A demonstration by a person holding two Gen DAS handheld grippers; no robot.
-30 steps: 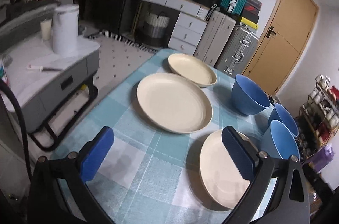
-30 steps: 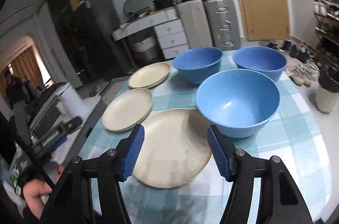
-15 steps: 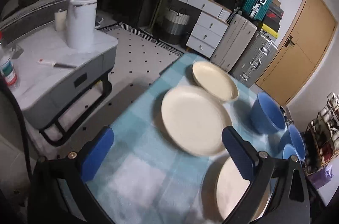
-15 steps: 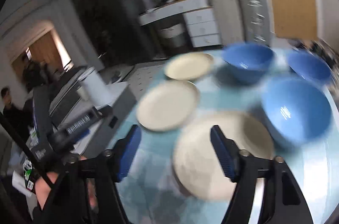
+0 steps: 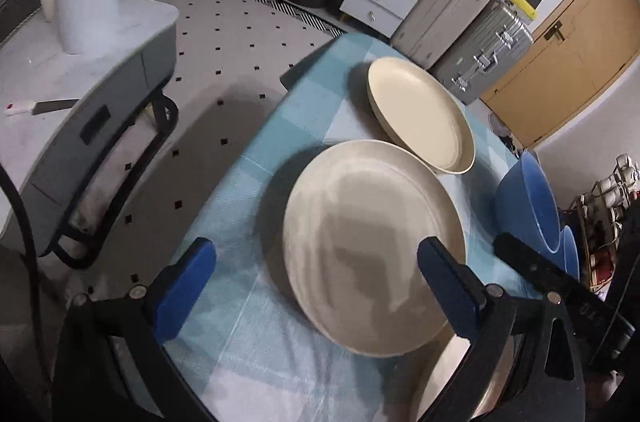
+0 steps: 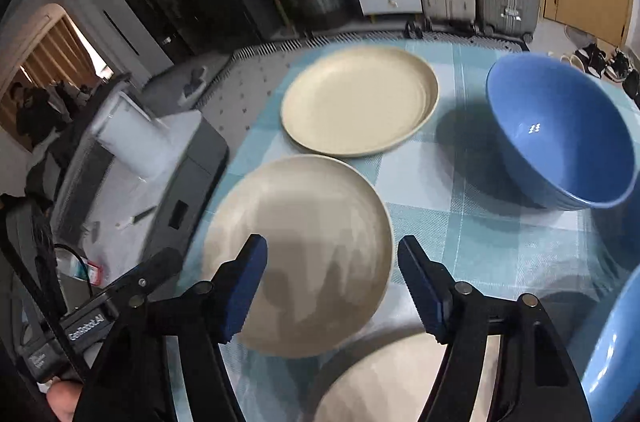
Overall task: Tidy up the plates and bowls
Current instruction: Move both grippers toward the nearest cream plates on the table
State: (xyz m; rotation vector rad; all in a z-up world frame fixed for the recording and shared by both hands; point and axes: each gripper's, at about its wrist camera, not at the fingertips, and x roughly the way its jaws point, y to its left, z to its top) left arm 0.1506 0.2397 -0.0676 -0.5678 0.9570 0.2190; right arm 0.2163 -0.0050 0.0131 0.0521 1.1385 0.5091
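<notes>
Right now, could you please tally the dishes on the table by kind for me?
Cream plates: 3, far, middle, near.
Blue bowls: 3, far, middle, near.
Total: 6 dishes on the checked tablecloth.

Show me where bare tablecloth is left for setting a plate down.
Free: the checked cloth between the middle plate, far plate and blue bowl, and the strip along the table's floor-side edge. Crowded: the near plate almost meets the middle plate.
</notes>
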